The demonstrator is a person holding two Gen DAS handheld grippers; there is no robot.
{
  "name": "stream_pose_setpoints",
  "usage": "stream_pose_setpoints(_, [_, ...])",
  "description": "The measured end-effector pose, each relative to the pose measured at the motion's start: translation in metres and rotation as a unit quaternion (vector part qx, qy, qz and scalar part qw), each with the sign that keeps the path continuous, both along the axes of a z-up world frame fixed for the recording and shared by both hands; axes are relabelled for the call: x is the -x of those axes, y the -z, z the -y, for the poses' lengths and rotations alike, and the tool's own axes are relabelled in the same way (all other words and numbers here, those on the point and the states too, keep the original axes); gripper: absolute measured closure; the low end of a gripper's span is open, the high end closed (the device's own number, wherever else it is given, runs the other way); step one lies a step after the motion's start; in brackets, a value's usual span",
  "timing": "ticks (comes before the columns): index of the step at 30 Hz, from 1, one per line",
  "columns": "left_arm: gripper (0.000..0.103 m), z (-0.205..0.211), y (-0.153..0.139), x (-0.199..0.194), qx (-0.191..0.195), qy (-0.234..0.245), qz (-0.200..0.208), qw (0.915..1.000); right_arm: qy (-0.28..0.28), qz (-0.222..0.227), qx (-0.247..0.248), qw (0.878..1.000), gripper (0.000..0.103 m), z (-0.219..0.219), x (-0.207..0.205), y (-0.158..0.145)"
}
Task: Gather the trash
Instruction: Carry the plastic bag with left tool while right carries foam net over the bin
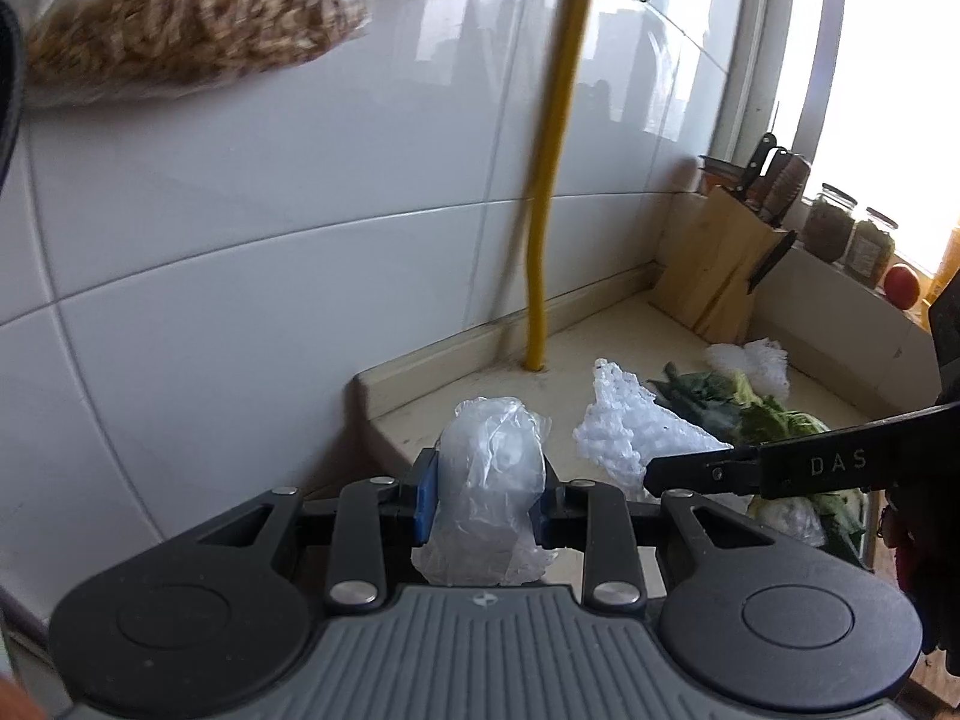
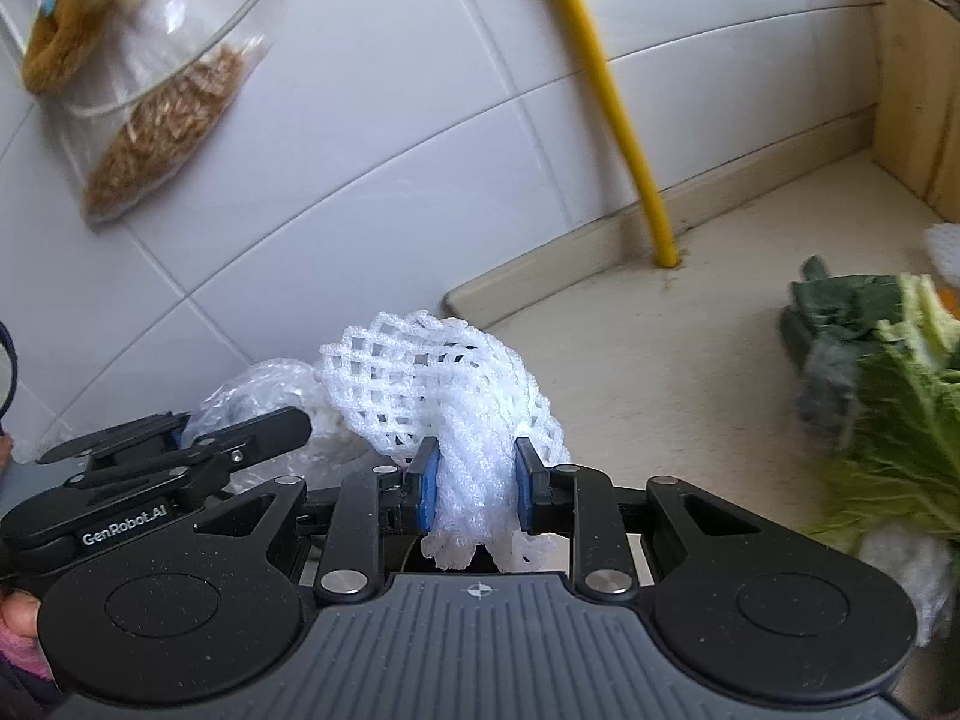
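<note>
Mid-collection: the left gripper (image 1: 483, 501) has its jaws clamped on a crumpled clear plastic bag (image 1: 489, 480); the right gripper (image 2: 474, 492) pinches white foam netting (image 2: 447, 396), both near the desk's (image 2: 690, 372) left end; next, probably, carrying both to a bin, unseen here.

The right gripper (image 2: 471, 483) clamps a white foam mesh fruit sleeve (image 2: 444, 396); green leafy vegetable scraps (image 2: 888, 420) lie at three o'clock.
</note>
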State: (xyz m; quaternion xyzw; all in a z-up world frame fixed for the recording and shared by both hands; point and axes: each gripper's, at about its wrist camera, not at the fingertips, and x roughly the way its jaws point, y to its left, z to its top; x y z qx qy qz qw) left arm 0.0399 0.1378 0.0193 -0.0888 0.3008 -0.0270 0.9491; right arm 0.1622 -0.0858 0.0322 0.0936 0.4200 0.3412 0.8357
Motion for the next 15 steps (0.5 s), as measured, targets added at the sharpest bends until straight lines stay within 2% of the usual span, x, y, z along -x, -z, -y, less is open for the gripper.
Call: stream_pose_setpoints(15, [0.076,-0.052,0.022,0.033,0.008,-0.058,-0.028,0.9979,-0.057,-0.017,0.019,0.998,0.071,-0.066,0.018,0.011])
